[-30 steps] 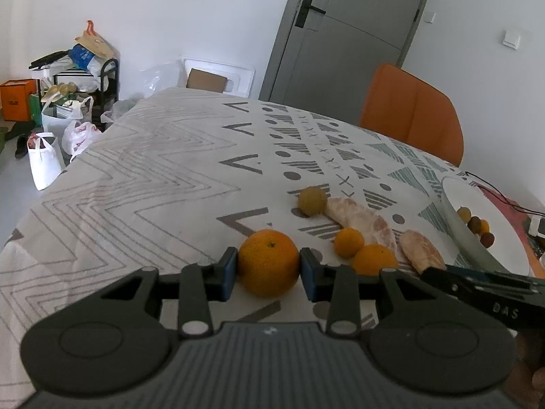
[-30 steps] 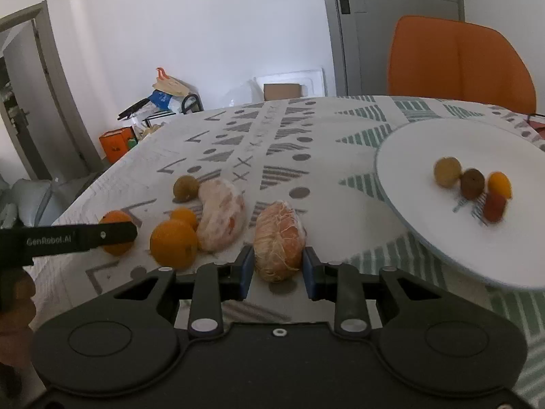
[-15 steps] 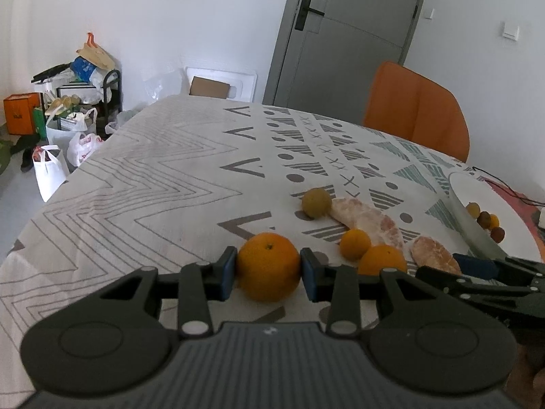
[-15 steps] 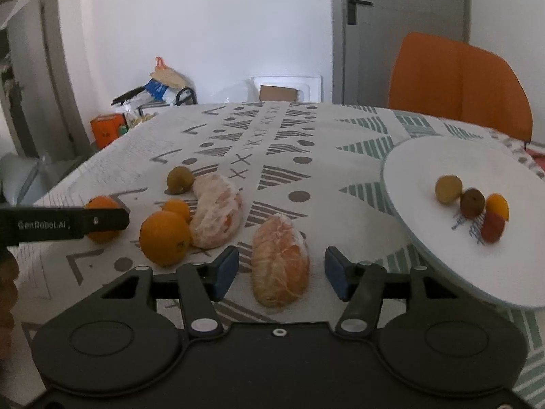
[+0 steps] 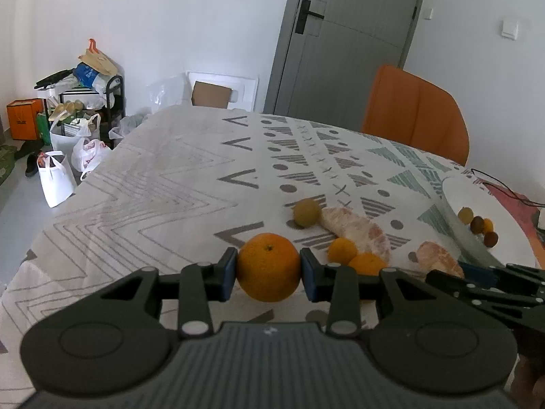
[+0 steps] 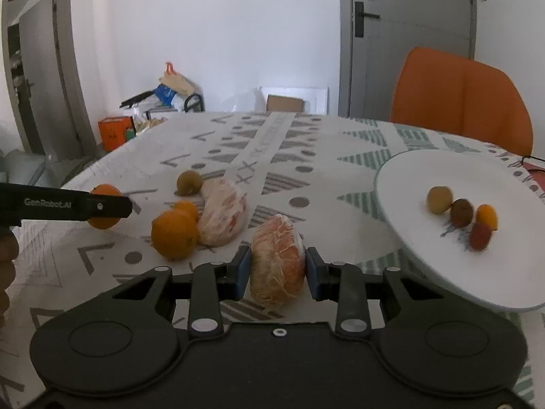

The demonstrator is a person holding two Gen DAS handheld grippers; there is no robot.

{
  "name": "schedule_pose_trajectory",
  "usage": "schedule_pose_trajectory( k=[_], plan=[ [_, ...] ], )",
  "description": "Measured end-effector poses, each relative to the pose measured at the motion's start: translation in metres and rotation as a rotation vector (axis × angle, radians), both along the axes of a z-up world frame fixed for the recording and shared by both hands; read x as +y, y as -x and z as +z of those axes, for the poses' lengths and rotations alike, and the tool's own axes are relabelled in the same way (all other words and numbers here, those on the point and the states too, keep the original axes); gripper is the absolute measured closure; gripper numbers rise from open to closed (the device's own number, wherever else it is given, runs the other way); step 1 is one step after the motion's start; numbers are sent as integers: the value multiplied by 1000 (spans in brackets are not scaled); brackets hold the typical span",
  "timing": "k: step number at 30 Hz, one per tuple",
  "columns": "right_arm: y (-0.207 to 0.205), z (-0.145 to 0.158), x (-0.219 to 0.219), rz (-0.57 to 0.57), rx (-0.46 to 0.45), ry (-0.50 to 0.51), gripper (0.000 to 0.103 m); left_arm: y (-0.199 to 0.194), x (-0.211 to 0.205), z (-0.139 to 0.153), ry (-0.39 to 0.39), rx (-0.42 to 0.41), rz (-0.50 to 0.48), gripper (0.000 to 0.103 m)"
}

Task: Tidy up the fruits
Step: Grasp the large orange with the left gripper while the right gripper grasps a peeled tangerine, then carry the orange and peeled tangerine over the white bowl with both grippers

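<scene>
My left gripper (image 5: pixel 268 268) is shut on a whole orange (image 5: pixel 268 266) and holds it just above the patterned tablecloth. My right gripper (image 6: pixel 277 267) is shut on a peeled orange half (image 6: pixel 277 260), lifted slightly off the cloth. A white plate (image 6: pixel 425 173) at the right holds several small fruits (image 6: pixel 461 213). A second peeled half (image 6: pixel 223 216), two small oranges (image 6: pixel 174 233) and a green-brown fruit (image 6: pixel 189 181) lie on the cloth between the grippers. The left gripper's side shows in the right wrist view (image 6: pixel 68 206).
An orange chair (image 6: pixel 460 102) stands behind the table's far right edge. A grey door (image 5: pixel 347 41) is behind it. Bags and a cluttered rack (image 5: pixel 78 102) stand on the floor at the left. A black cable (image 5: pixel 500 187) lies by the plate.
My right gripper opened around the peeled orange half half a second ago and has shut on it again, raising it slightly. My left gripper has lifted the whole orange a little.
</scene>
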State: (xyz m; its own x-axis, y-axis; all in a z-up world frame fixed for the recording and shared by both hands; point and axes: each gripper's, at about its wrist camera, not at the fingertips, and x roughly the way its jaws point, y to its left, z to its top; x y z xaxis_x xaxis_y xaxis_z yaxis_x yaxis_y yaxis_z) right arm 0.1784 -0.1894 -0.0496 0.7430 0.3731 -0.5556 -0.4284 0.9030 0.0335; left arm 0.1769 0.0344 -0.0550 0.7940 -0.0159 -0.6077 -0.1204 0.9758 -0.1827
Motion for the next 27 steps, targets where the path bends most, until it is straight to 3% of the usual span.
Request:
schedule_pose_trajectory(
  k=[12,27],
  plan=[
    [6,23,-50,-110,-66,-65,71,-11,-41,19,-18,-48,-90,65],
    [-2,19,-113,-263,-67,-96,71,-34,-103,25,-48,-46,-230,65]
  ],
)
